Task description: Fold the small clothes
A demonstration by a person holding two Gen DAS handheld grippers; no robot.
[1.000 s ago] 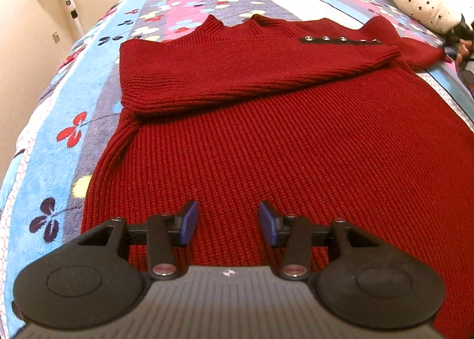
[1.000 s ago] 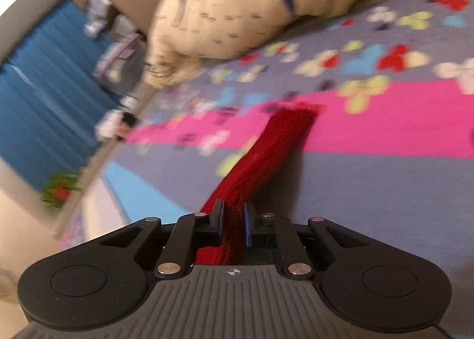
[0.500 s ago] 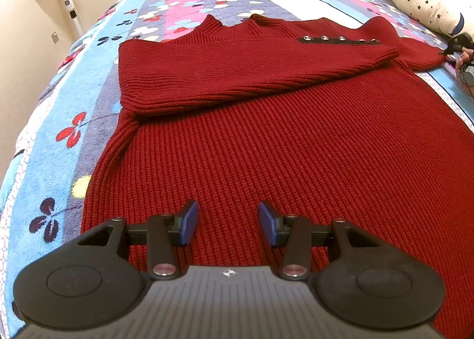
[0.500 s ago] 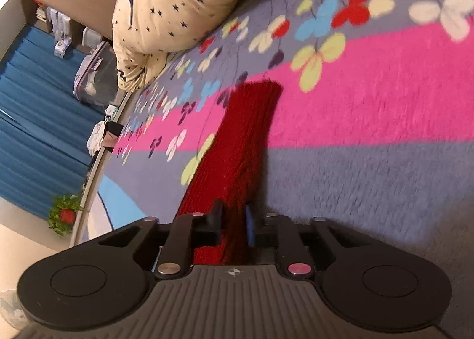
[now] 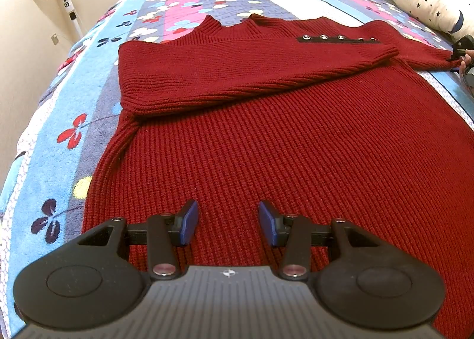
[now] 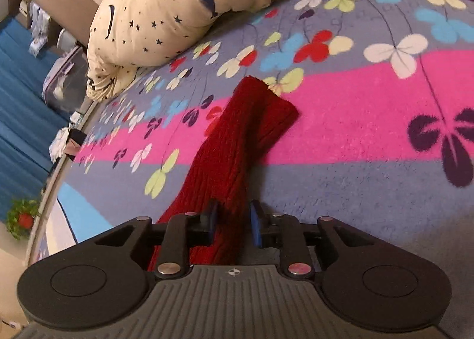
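Your right gripper [image 6: 231, 223], jaws just easing apart around the red sleeve [image 6: 237, 143], points along its length, cuff straight ahead; your left gripper [image 5: 226, 220] hangs open, farther off.

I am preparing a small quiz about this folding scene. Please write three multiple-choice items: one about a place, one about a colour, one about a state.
1. Where does the folded sleeve lie?
A. across the sweater's chest
B. on the pillow
C. on the floor

2. What colour is the sweater?
A. green
B. dark red
C. white

3. How is the left gripper?
A. shut on the hem
B. open above the sweater
C. out of view

Key: 1 A, it crosses below the collar; 2 B, red knit throughout; 3 B, its pads stand apart, nothing between.
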